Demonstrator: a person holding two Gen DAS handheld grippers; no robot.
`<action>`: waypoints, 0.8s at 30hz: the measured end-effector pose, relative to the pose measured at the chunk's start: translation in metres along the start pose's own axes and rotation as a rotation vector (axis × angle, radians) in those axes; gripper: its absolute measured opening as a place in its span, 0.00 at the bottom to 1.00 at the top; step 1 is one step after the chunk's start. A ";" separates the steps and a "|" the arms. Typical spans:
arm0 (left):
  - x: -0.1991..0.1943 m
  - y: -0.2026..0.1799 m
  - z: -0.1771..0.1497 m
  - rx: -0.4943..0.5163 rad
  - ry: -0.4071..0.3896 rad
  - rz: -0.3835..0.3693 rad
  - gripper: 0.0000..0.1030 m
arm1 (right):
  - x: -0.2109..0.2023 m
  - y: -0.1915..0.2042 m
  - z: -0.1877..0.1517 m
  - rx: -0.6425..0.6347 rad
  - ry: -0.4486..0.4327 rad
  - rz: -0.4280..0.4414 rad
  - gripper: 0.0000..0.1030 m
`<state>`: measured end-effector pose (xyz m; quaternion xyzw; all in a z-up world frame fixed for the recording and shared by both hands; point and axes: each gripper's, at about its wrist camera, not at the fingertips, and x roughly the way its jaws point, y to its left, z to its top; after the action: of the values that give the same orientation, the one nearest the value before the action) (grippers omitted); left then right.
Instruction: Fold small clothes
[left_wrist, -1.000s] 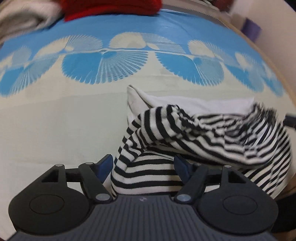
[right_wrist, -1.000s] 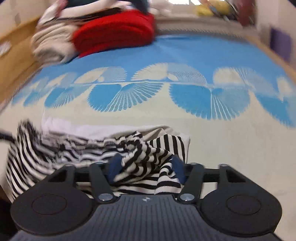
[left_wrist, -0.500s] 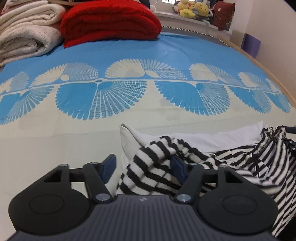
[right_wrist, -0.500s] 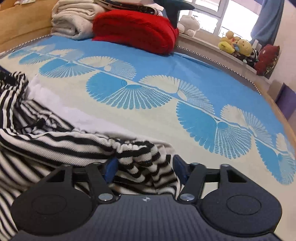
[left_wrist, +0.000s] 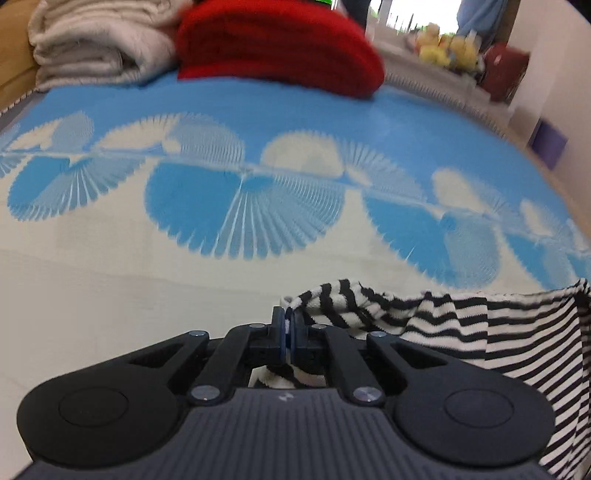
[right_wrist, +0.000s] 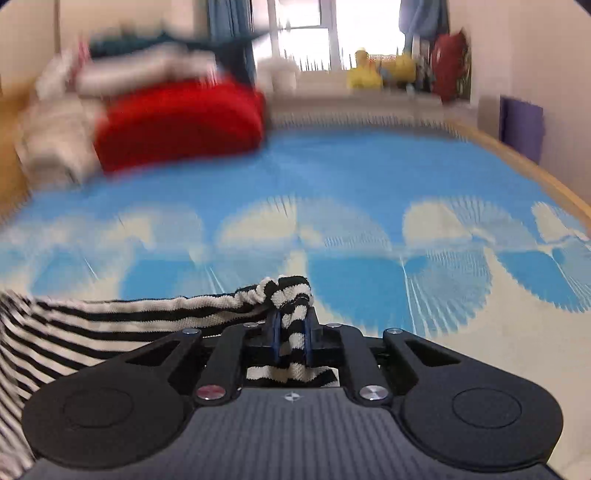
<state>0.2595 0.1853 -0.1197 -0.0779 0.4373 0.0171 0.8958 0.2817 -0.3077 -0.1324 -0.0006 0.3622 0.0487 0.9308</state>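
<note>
Your left tongs (left_wrist: 287, 325) have just closed on one corner of the striped top (left_wrist: 461, 325) and your right tongs (right_wrist: 290, 328) on the other, stretching it above the bed (left_wrist: 110, 288), so no fold is made yet.

Black ribbed gripper (left_wrist: 287, 328) bodies, blue-padded jaws, silver screws.

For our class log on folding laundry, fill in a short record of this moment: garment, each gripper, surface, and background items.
garment: black-and-white striped garment, stretched between both grippers
left gripper: jaws just closed, shut on a thin edge of the garment
right gripper: jaws just closed, shut on a bunched fold
surface: blue and cream patterned bedspread
background: red blanket, pale folded blankets
</note>
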 end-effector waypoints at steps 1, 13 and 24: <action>0.003 0.002 0.001 -0.013 -0.001 0.005 0.02 | 0.008 0.004 -0.001 -0.001 0.026 -0.008 0.12; 0.028 0.022 0.001 -0.122 0.181 0.059 0.17 | 0.033 0.022 -0.005 -0.031 0.176 -0.109 0.34; -0.031 0.048 -0.035 -0.052 0.311 -0.126 0.46 | -0.052 -0.054 -0.039 0.187 0.298 0.063 0.53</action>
<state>0.2085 0.2281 -0.1225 -0.1300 0.5643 -0.0401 0.8143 0.2217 -0.3672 -0.1281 0.0899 0.4991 0.0434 0.8607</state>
